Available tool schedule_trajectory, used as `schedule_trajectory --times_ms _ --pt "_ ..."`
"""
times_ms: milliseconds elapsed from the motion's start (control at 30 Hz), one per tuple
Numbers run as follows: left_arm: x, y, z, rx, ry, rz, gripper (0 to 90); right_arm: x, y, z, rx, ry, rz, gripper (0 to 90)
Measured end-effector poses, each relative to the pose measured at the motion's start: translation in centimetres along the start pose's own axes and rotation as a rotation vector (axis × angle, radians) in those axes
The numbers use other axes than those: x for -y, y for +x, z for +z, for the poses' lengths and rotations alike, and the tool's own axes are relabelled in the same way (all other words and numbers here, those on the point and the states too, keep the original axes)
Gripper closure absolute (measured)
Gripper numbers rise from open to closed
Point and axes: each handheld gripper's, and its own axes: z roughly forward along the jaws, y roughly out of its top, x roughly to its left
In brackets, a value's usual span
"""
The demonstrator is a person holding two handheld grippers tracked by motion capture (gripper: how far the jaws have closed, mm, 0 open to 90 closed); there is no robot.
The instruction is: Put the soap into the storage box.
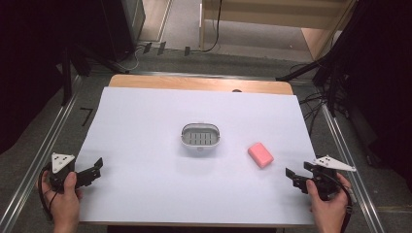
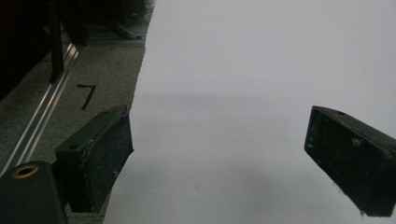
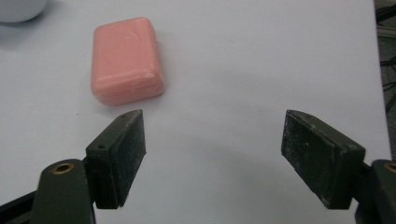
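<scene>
A pink bar of soap [image 1: 261,155] lies flat on the white sheet, right of the middle; in the right gripper view the soap [image 3: 126,60] sits just beyond the left jaw. A small white soap dish [image 1: 200,136] with a slotted grey insert stands at the sheet's centre. My right gripper [image 1: 296,175] rests near the front right corner, a short way in front and to the right of the soap, jaws open and empty [image 3: 212,154]. My left gripper [image 1: 94,167] is held at the sheet's front left edge, open with nothing between its jaws [image 2: 217,156].
The white sheet [image 1: 145,121] covers a wooden table [image 1: 194,83]. Metal rails [image 1: 46,145] run along both sides on grey carpet. Black stands and cables [image 1: 316,102] crowd the far right; a wooden cabinet [image 1: 272,19] stands behind the table.
</scene>
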Motion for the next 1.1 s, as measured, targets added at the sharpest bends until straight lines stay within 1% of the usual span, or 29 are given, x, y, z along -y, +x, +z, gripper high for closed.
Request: schedule_trajectory --times_ms 33,67,100,133,167,200,233,300,367,433,467,600,633,733,833,900,1100 --pt "0.0 0.0 0.0 0.0 0.001 -0.001 8.2 -0.3 0.1 0.1 -0.005 0.016 -0.008 22.6" --pt "0.0 0.0 0.0 0.0 0.001 -0.001 8.2 -0.3 0.1 0.1 -0.005 0.016 -0.008 22.6" --pt "0.0 0.0 0.0 0.0 0.001 -0.003 8.2 -0.6 0.3 0.3 -0.01 0.039 -0.02 21.8" --pt "0.0 0.0 0.0 0.0 0.001 -0.005 8.3 -1.1 0.7 0.7 0.002 0.091 -0.052 17.1" --pt "0.0 0.0 -0.1 0.0 0.0 -0.006 8.2 -1.3 0.9 0.9 0.002 0.112 -0.063 16.1" --pt "0.0 0.0 -0.1 0.0 0.0 -0.006 8.3 -1.5 1.1 1.1 -0.003 0.127 -0.064 15.5" --pt "0.0 0.0 -0.1 0.0 0.0 -0.006 8.3 -1.5 1.1 1.1 -0.003 0.127 -0.064 15.5" --pt "0.0 0.0 0.0 0.001 0.001 -0.005 8.2 -1.9 1.4 1.5 -0.012 0.155 -0.073 14.5" --pt "0.0 0.0 0.0 0.001 0.001 -0.004 8.2 -2.3 1.6 1.8 -0.016 0.182 -0.066 14.6" --pt "0.0 0.0 0.0 0.001 0.001 -0.005 8.2 -2.8 1.9 2.3 -0.036 0.217 -0.068 14.9" --pt "0.0 0.0 0.0 0.002 0.001 -0.005 8.3 -2.9 1.9 2.4 -0.041 0.226 -0.07 14.8" --pt "0.0 0.0 0.0 0.001 0.002 -0.002 8.2 -3.4 2.2 3.0 -0.036 0.262 -0.088 14.7" --pt "0.0 0.0 0.0 0.001 0.002 -0.002 8.2 -3.4 2.2 3.0 -0.036 0.262 -0.088 14.7" --pt "0.0 0.0 0.0 0.001 0.001 -0.001 8.2 -3.8 2.4 3.3 -0.035 0.288 -0.089 14.7" --pt "0.0 0.0 0.0 0.001 0.001 0.0 8.3 -4.2 2.5 3.5 -0.029 0.298 -0.098 16.7" --pt "0.0 0.0 0.0 0.001 0.001 0.0 8.3 -4.3 2.5 3.6 -0.031 0.303 -0.095 16.7" --pt "0.0 0.0 0.0 0.002 0.003 0.002 8.2 -4.7 2.9 4.1 -0.035 0.334 -0.118 16.6"
